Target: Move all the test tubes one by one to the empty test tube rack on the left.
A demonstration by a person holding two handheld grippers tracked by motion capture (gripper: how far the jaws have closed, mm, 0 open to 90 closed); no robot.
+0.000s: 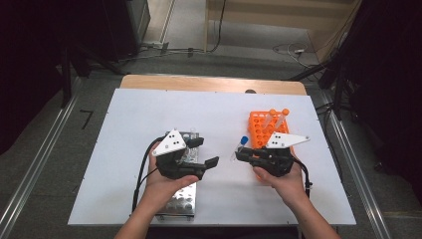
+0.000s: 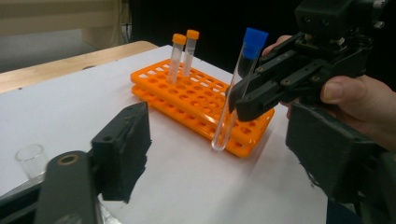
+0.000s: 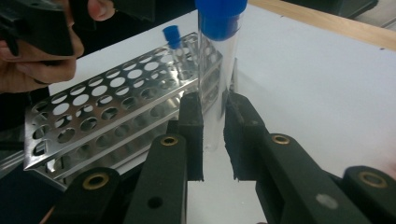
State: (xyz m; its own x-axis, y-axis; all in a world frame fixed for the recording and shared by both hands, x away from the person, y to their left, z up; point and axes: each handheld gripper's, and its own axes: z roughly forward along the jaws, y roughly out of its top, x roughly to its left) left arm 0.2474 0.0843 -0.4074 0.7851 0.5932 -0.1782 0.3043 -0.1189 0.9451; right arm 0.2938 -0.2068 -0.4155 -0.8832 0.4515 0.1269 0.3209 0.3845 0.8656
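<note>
My right gripper [image 1: 238, 154] is shut on a clear tube with a blue cap [image 1: 242, 144], held nearly upright over the white table between the two racks. In the right gripper view, both pads press the tube [image 3: 217, 70] at its lower half. In the left gripper view, the same tube [image 2: 233, 93] hangs in front of the orange rack [image 2: 187, 98]. My left gripper [image 1: 205, 152] is open beside it, its fingers [image 2: 121, 149] wide apart with nothing between them. It sits over the metal rack [image 1: 181, 201].
The orange rack [image 1: 259, 129] at the right holds two orange-capped tubes [image 1: 277, 117]. The metal rack [image 3: 107, 116] holds another blue-capped tube [image 3: 173, 44] at its far end. The white sheet [image 1: 149, 109] ends at a wooden edge [image 1: 209, 82].
</note>
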